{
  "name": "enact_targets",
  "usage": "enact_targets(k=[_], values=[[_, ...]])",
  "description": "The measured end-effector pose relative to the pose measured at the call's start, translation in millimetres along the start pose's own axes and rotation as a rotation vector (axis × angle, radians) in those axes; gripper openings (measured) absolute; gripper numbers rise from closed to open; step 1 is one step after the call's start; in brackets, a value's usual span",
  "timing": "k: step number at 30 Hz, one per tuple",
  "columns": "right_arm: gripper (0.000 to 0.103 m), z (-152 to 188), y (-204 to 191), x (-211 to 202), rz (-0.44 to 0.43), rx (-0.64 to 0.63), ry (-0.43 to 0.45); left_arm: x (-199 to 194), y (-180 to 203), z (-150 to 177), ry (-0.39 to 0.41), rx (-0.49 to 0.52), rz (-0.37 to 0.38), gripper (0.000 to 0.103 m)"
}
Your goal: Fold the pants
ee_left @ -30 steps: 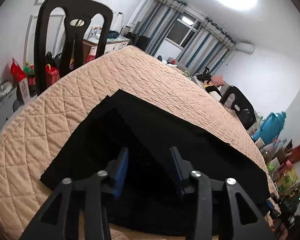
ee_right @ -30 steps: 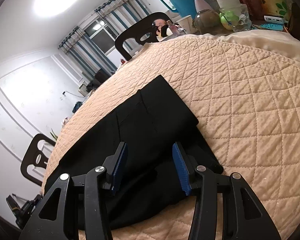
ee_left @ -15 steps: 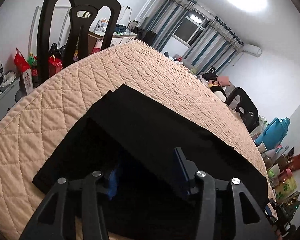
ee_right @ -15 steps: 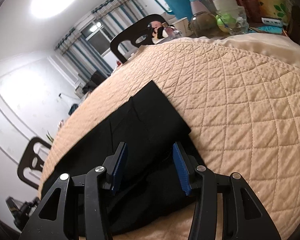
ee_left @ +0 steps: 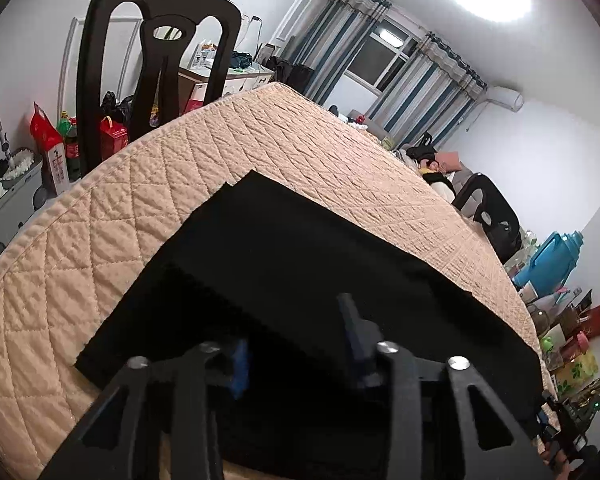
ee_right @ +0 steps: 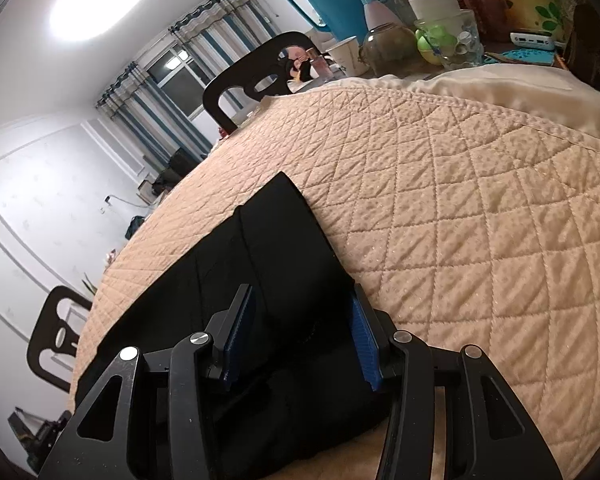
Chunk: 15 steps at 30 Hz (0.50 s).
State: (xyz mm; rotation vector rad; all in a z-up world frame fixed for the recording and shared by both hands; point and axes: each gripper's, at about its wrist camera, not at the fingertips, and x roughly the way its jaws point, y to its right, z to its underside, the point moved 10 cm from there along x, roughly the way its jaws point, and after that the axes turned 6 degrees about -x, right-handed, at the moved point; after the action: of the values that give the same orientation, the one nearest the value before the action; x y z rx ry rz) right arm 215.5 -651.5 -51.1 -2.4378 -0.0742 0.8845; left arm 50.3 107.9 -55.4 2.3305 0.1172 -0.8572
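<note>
With the pants [ee_left: 300,264] lying on the quilt [ee_left: 100,240], the left gripper [ee_left: 296,344] is closing over black cloth while the right gripper [ee_right: 300,336] stands open over it, so an uneven pinch could drag one layer askew.

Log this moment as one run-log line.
left gripper: closing on black pants | right gripper: open over pants | surface: beige quilted cover

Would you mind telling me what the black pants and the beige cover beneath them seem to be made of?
Black pants: likely a smooth matte woven fabric; it lies flat with crisp edges and no sheen. Beige cover: apparently quilted padded textile; diamond stitching puffs between seams, and its border is stitched.
</note>
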Motion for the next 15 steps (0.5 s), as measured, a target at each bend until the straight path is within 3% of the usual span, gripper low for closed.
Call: enact_targets(k=[4, 6, 8, 10, 15], values=[[0.047, -6.3, -0.4, -4.0, -0.056, 0.029, 0.033, 0.0, 0.7, 0.3, -0.003, 0.016, -0.012, 0.026], [0.040, -7.8, 1.0, -3.7, -0.058, 0.030, 0.037, -0.1, 1.6, -1.0, 0.000, 0.026, -0.017, 0.022], [0.027, -8.6, 4.8, -1.5, -0.040, 0.033, 0.029, 0.5, 3.6, -2.2, 0.002, 0.036, -0.022, 0.018], [0.020, -9.6, 6.5, 0.2, -0.033, 0.026, 0.021, 1.2, 4.4, -4.0, 0.004, 0.048, -0.024, 0.008], [0.011, -19.3, -0.8, -8.5, -0.060, 0.015, 0.042, -10.1, 13.0, -13.5, 0.032, 0.083, -0.006, 0.004]])
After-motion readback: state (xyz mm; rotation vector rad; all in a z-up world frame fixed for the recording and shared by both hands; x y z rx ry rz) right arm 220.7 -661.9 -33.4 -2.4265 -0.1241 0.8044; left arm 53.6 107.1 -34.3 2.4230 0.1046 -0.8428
